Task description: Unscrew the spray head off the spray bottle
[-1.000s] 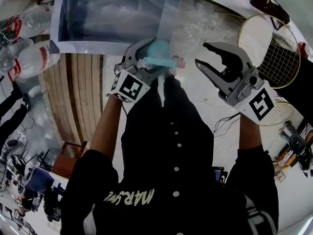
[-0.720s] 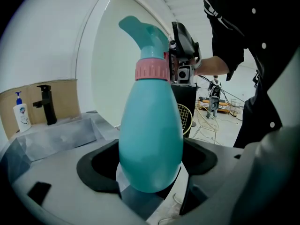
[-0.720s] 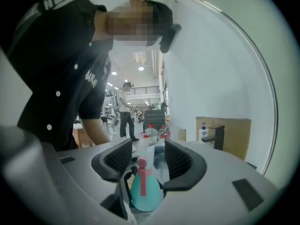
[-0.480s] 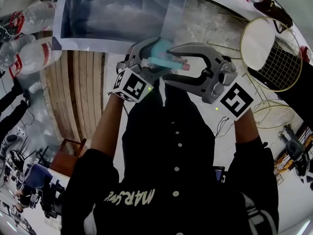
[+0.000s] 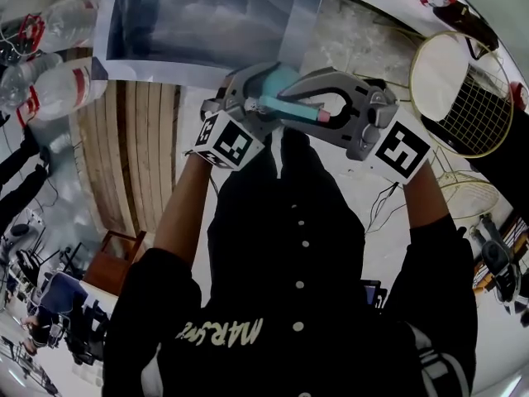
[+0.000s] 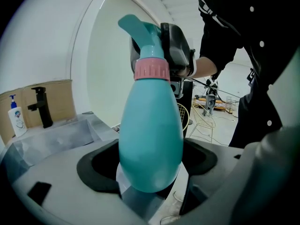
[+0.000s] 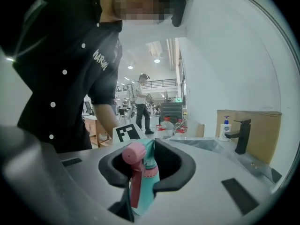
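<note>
Two grippers are shown on a teal spray bottle in mid-air: the left gripper is clamped round its belly below the pink collar, while the right gripper, jaws just closed in, is clenched on the spray head above that collar. The plastic is judged light, smooth and slippery; a hold close to the collar is advised.

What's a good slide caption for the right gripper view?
Right tool, jaws just closing, grips the teal spray bottle's spray head.
</note>
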`<state>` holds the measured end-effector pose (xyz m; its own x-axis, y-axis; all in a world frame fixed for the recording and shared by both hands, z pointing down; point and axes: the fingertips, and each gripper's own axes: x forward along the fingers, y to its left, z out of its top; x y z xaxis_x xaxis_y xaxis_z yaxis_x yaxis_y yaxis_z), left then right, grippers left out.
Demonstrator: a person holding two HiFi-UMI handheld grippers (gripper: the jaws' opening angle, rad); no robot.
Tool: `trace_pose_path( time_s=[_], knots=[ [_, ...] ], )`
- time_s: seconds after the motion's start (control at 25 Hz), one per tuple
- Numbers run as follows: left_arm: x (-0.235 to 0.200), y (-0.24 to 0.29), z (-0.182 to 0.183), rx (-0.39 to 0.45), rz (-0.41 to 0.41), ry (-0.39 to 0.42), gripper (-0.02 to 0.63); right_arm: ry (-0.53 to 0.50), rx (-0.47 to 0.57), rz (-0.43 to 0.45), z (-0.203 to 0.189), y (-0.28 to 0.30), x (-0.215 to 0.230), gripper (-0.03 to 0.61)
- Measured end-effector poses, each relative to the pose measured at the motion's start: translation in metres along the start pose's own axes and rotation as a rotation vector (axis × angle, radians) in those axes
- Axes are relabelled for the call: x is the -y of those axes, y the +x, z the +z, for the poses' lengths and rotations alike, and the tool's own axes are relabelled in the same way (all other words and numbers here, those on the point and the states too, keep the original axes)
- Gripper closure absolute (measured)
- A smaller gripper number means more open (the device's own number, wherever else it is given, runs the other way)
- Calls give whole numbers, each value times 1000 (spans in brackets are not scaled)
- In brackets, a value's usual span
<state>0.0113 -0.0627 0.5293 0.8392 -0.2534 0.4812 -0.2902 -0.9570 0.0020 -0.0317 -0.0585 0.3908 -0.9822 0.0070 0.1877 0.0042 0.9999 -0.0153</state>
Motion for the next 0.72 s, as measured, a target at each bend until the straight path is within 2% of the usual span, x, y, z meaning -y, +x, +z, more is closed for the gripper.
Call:
trace_pose_path(
  time_s=[0.2,0.28,0.4,0.48,0.6,0.72],
  knots=[
    [2,2,0,-2,-20,31,209,0,44,226,4,-1,-4,482],
    [2,2,-1,0,-27,15,209,30,72,252,6,1,-1,482],
    [2,0,-2,4,-28,-3,209,59,73,229,8,5,1,480],
    [2,-3,-2,7,-26,-11,209,72,29,184,3,5,4,475],
    [1,-4,-3,6,-24,-4,209,115,-19,63,-1,-1,13,368],
    [1,-3,-4,-1,-23,2,209,148,20,-70,7,-20,17,334]
  ],
)
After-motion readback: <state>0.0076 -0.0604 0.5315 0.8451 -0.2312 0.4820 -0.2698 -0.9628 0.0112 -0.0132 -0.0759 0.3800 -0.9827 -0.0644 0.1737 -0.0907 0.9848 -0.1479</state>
